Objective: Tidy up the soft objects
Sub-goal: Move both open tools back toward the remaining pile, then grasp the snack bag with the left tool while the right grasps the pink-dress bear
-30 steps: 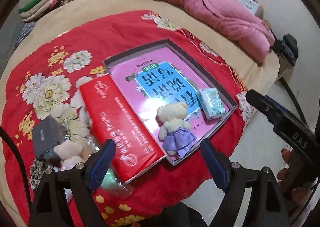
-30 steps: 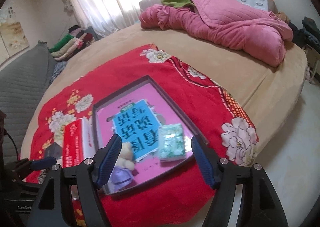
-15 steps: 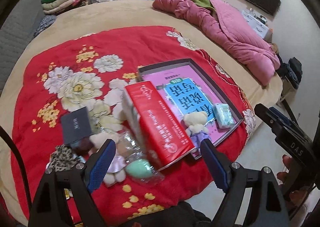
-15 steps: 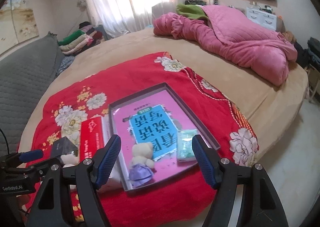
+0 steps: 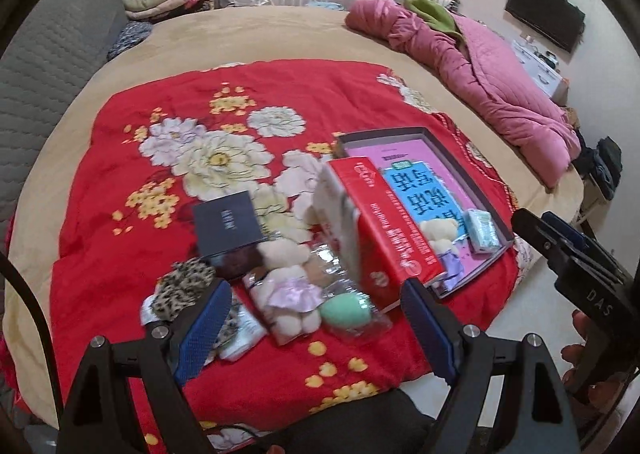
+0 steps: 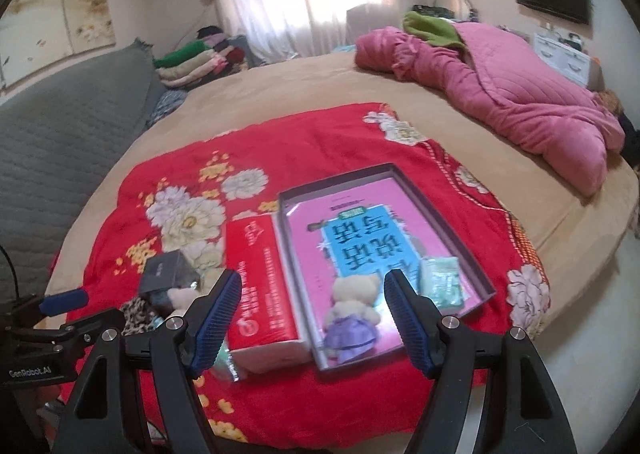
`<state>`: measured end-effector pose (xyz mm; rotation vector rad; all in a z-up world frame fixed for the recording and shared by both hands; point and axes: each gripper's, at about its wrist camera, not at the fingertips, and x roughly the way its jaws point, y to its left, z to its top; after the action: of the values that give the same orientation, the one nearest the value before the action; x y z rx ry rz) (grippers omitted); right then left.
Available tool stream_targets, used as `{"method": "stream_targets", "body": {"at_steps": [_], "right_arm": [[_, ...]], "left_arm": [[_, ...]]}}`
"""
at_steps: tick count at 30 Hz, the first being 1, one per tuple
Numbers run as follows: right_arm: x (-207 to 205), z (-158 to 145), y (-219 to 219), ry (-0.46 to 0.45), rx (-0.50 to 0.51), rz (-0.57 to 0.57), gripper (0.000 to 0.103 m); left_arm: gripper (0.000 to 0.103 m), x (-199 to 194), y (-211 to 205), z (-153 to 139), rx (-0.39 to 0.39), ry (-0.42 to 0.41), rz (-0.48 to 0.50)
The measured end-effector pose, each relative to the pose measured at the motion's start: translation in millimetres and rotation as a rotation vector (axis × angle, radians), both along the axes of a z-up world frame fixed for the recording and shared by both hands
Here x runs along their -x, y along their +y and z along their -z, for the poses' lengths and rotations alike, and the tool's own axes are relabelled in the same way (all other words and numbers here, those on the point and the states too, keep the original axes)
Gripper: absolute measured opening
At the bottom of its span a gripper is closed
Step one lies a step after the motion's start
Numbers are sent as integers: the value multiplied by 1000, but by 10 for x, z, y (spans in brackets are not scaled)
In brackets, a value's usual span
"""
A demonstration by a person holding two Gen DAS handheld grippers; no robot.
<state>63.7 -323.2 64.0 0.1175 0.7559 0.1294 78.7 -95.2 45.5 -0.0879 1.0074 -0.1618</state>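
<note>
Two changes to log against the views from a second ago. First, record the left gripper (image 5: pixel 316 290) as pulled back and swung away from the shallow grey cardboard tray with the pink printed liner (image 5: pixel 464 162); find its spread, empty claw now framing the unsorted pile at the near edge of the red floral blanket (image 5: pixel 160 102). Identify in that pile a cream teddy bear in a clear wrapper (image 5: pixel 286 278), a mint-green egg-shaped sponge (image 5: pixel 344 312), a leopard-print fabric piece (image 5: pixel 182 286) and a small dark square box (image 5: pixel 226 224). Second, record the right gripper (image 6: pixel 313 276) as raised and drawn back, also spread wide and gripping nothing. Confirm no movement of goods: cream teddy bear in a lilac dress (image 6: pixel 354 306) lying in the tray's near end, pale green tissue packet (image 6: pixel 442 286) just beside it in the near right corner, long red carton (image 6: pixel 260 278) resting against the tray's left wall. Treat two soft items as sorted and the pile as outstanding. Expect the left claw to take the next pick, probably the wrapped teddy; allow for a slippery wrapper and crowding neighbours.
</note>
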Motion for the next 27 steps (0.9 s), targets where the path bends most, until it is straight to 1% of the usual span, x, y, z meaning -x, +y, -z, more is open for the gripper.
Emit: {"method": "stream_targets", "body": {"at_steps": [5, 16, 21, 27], "right_arm": [[26, -51, 209, -4, 3, -47, 75], [79, -140, 550, -19, 42, -116, 75], [98, -121, 706, -17, 64, -160, 75], [110, -42, 894, -4, 87, -211, 75]], "left_arm": [[86, 58, 218, 29, -4, 10, -34], [86, 140, 1044, -44, 36, 4, -188], [86, 219, 1367, 18, 34, 23, -248], [86, 299, 1619, 161, 40, 53, -297]]}}
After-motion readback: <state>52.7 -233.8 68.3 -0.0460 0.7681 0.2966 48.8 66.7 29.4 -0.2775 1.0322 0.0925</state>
